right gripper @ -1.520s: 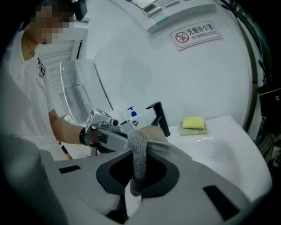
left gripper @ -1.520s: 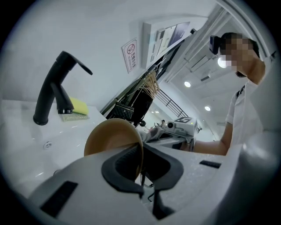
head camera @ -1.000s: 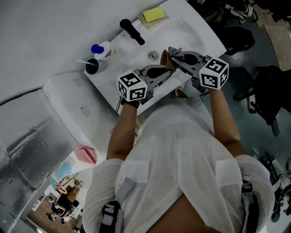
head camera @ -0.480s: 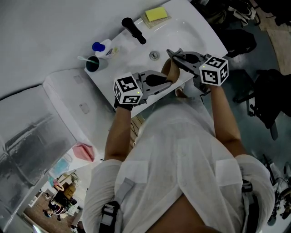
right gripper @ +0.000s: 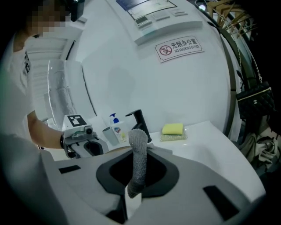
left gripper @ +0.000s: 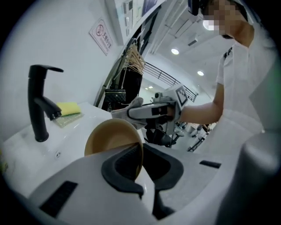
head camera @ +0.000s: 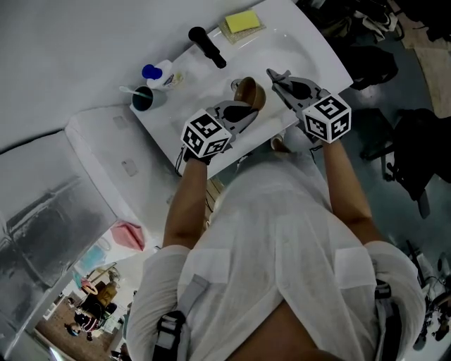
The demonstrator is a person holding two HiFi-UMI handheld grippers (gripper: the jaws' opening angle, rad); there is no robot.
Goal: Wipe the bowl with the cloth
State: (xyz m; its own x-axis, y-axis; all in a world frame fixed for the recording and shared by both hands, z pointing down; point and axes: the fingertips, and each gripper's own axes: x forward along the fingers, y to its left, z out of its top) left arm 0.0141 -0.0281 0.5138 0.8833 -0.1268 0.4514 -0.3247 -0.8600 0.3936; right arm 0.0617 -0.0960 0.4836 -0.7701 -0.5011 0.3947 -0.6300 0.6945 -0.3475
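Smooth, round tan bowl (left gripper: 112,138); knitted grey cloth (right gripper: 138,151) (nubbly, finger-shaped) stands upright.

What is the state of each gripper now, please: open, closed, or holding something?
Left gripper: closed on the rim of the brown bowl.
Right gripper: closed on the grey cloth.

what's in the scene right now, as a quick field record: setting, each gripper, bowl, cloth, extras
setting: white washbasin with black tap
left gripper: jaws shut on the rim of a tan round bowl, held tilted over the basin
right gripper: jaws shut on a grey knitted cloth
cloth vs bowl: close together, contact unclear
on basin ledge: yellow sponge
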